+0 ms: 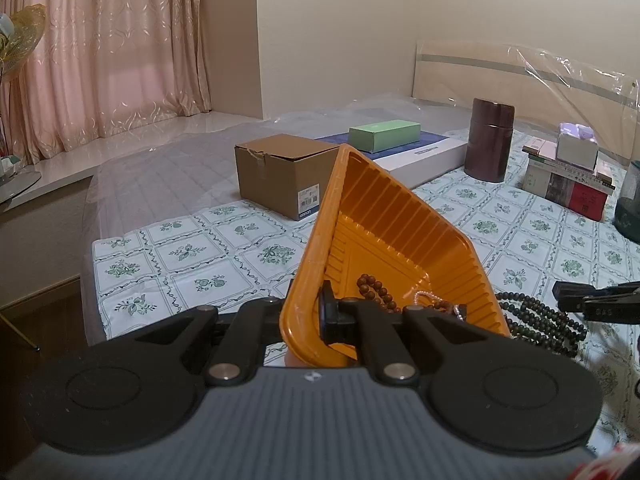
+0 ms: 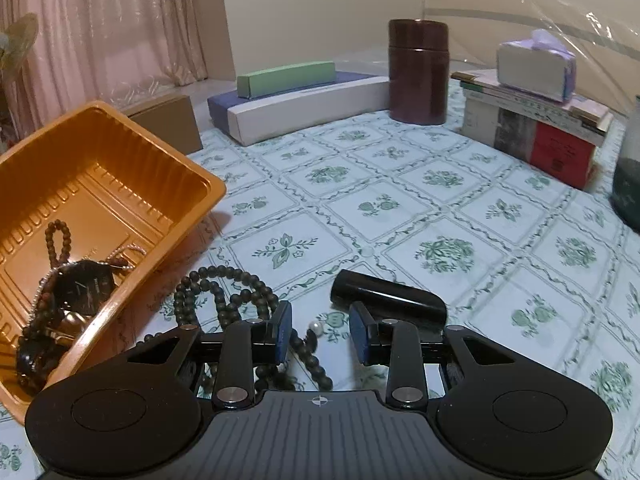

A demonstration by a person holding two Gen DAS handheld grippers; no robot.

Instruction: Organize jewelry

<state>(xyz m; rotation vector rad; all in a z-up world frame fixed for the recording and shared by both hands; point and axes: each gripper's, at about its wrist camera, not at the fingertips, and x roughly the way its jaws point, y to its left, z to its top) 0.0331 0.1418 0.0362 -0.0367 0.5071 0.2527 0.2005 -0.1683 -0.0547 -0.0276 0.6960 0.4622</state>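
Observation:
My left gripper [image 1: 310,312] is shut on the near rim of an orange plastic tray [image 1: 384,216] and holds it tilted up. The tray also shows at the left in the right wrist view [image 2: 100,168]. It holds a brown bead bracelet [image 1: 374,290], a thin silver chain [image 2: 132,252] and a black watch [image 2: 86,286]. My right gripper [image 2: 320,330] is open, low over a long dark bead necklace [image 2: 228,292] on the floral cloth beside the tray. A black cylinder [image 2: 388,298] lies just past the right finger. A small pearl [image 2: 317,326] lies between the fingers.
A cardboard box [image 1: 280,174], a green box [image 1: 384,134] on a flat white box [image 2: 304,106], a dark brown canister [image 2: 418,70], a stack of books [image 2: 532,132] with a tissue pack [image 2: 536,66] and a dark jar [image 2: 628,180] stand at the back and right.

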